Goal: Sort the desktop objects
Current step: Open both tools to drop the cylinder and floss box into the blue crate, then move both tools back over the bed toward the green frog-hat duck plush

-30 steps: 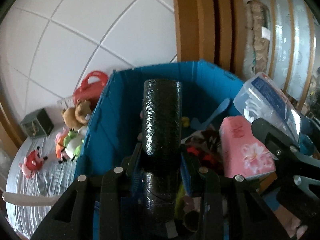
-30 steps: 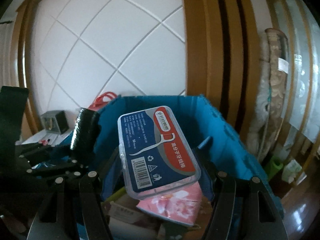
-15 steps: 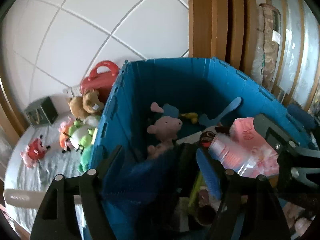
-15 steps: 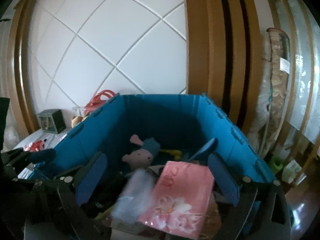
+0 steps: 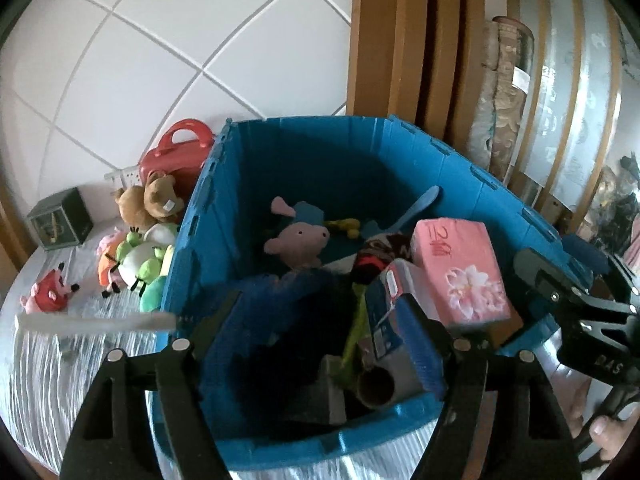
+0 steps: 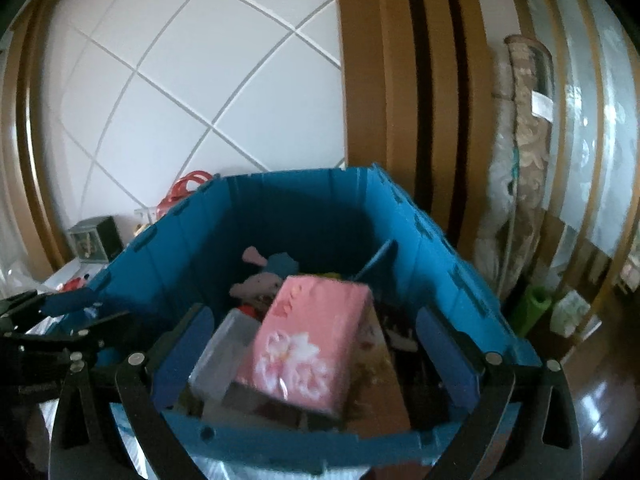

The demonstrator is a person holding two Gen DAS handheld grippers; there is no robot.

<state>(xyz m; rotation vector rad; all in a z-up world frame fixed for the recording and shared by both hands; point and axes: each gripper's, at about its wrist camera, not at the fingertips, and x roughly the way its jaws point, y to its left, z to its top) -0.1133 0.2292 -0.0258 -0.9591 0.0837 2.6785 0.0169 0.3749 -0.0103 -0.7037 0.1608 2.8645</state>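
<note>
Left wrist view: over the blue plastic crate (image 5: pixel 472 168), our left gripper (image 5: pixel 324 328) and right gripper (image 6: pixel 316 348) are both spread, empty; withdrawing carelessly may snag its rim.

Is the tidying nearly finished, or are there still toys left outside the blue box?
Partly done. The blue box already holds a pink pig toy, a pink tissue pack and a clear floss box. Nothing is in hand: the left gripper and right gripper are open and empty. The plush toys and red pig remain outside.
</note>
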